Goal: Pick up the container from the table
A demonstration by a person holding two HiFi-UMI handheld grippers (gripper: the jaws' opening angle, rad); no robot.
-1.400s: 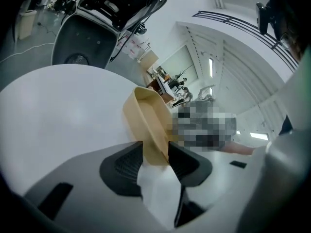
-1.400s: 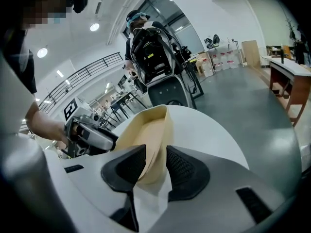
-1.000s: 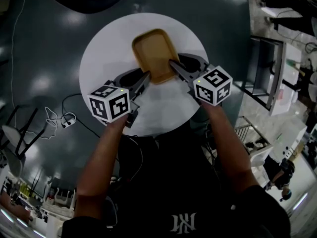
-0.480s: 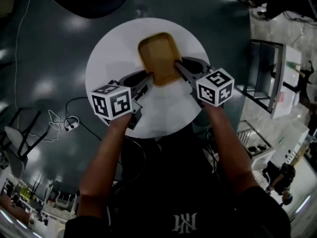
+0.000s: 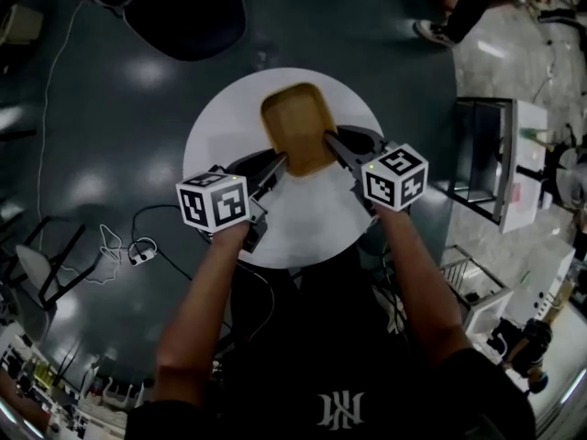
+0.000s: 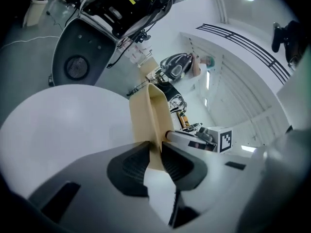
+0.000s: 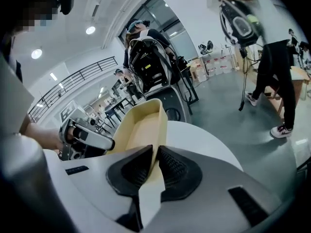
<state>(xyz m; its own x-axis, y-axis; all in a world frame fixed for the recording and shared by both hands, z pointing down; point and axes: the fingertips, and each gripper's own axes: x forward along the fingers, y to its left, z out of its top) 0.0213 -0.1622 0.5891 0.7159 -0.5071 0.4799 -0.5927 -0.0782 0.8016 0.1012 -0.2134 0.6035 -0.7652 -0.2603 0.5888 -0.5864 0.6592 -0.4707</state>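
Holding the tan container [image 5: 298, 126] at the round white table [image 5: 303, 232], toward 12 o'clock of the tabletop in the head view. Pinching its thin wall with the left gripper [image 5: 273, 165] at the container's 7 o'clock corner and with the right gripper [image 5: 336, 143] on its 4 o'clock side. Have just been closing both sets of jaws, with the wall between the pads in each gripper view and the pads pressing on it. Cannot tell whether the base is clear of the table yet.

Could lose it in several ways:
- **Unsupported far end:** Gripping only at the near end, so leaving the whole 12 o'clock end unsupported. Likely to sag or pivot downward about the two pinch points if the pads give.
- **Shallow bite:** Biting little more than the rim, on what looks like a smooth, sloping wall. Apt to slide out of the pads under a jerk.
- **Two separate hands:** Raising one faster than the other would twist the container and pry the wall from the slower side. Pulling apart toward 9 and 3 o'clock would flex the wall or strip a grip; pushing together would bow it.
- **Dragging:** Catching the far edge on the tabletop would lever it loose too.

Best kept level, slow and matched.
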